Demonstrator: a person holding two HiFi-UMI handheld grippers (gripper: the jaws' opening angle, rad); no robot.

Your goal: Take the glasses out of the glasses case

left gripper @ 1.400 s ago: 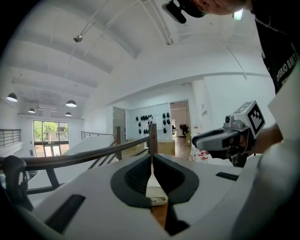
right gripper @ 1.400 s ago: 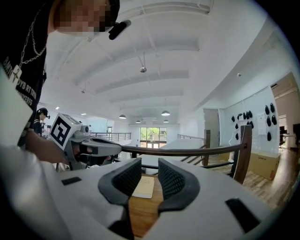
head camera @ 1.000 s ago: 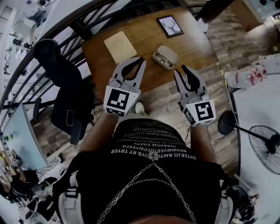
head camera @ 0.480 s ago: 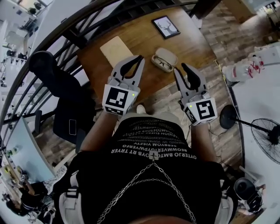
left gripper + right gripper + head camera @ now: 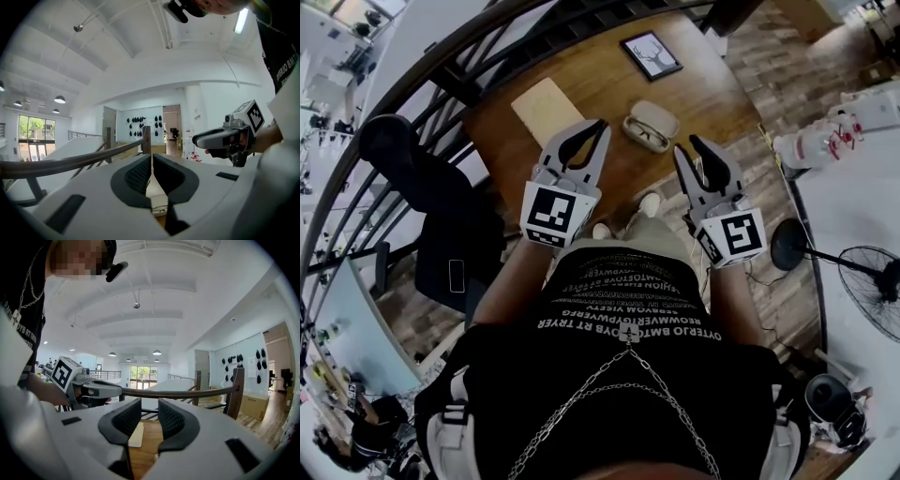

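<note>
An open beige glasses case [image 5: 661,116] lies on the wooden table [image 5: 609,80], with dark-framed glasses [image 5: 644,135] resting in its near half. Both grippers hover short of the table's near edge, apart from the case. My left gripper [image 5: 589,129] [image 5: 152,164] is below and left of the case, its jaws together with nothing between them. My right gripper [image 5: 692,150] [image 5: 149,416] is below and right of the case, jaws apart and empty. Each gripper appears in the other's view: the right gripper [image 5: 225,138] and the left gripper [image 5: 84,387].
A beige pad [image 5: 546,108] and a framed picture [image 5: 652,54] lie on the table. A dark railing [image 5: 441,66] curves behind it. A black chair [image 5: 422,187] stands at the left. At the right are a white table with bottles [image 5: 825,141] and a floor fan [image 5: 872,300].
The table and case have drifted slightly up and left in the head view. A shoe has come forward below the table edge. Both grippers keep their stance and their jaws have not changed.
</note>
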